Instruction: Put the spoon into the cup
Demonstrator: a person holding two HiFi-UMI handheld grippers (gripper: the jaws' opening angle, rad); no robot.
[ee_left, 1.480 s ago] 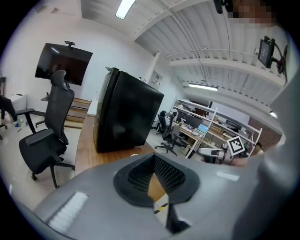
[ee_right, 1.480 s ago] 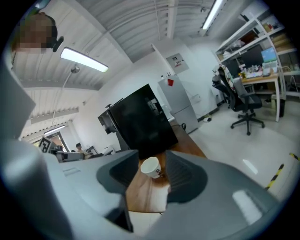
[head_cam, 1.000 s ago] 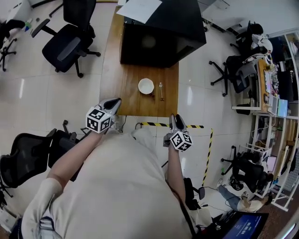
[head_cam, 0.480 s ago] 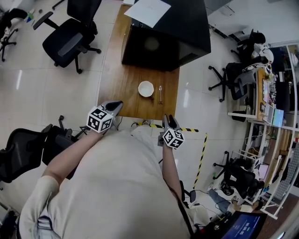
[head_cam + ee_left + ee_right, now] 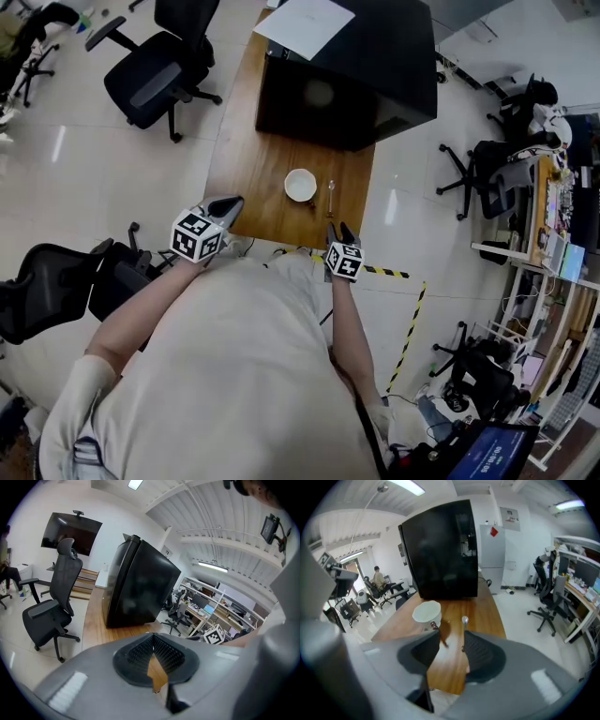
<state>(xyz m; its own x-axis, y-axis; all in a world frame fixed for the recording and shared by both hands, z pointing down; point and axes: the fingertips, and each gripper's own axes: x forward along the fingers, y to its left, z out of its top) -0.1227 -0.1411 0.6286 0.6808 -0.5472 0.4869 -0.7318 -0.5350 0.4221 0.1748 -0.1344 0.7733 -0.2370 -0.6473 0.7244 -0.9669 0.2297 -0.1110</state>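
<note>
A white cup [image 5: 301, 185] stands on the wooden table [image 5: 246, 183], with a metal spoon [image 5: 330, 194] lying just to its right. In the right gripper view the cup [image 5: 427, 611] and the spoon's bowl [image 5: 464, 620] lie just past the jaws. My right gripper [image 5: 339, 231] hovers at the table's near edge, short of the spoon, and points down at it. This right gripper [image 5: 450, 644] is open, with only bare wood between the jaws. My left gripper [image 5: 226, 207] hangs at the near left edge; in its own view the left gripper [image 5: 153, 641] has its tips together and holds nothing.
A big black box [image 5: 347, 66] with a sheet of paper [image 5: 302, 23] on top fills the table's far half. An office chair [image 5: 155, 80] stands left of the table. Yellow-black tape [image 5: 394, 274] marks the floor beside my right arm.
My right gripper has dropped and moved forward to the table's near edge, closer to the spoon. The left gripper has stayed in place.
</note>
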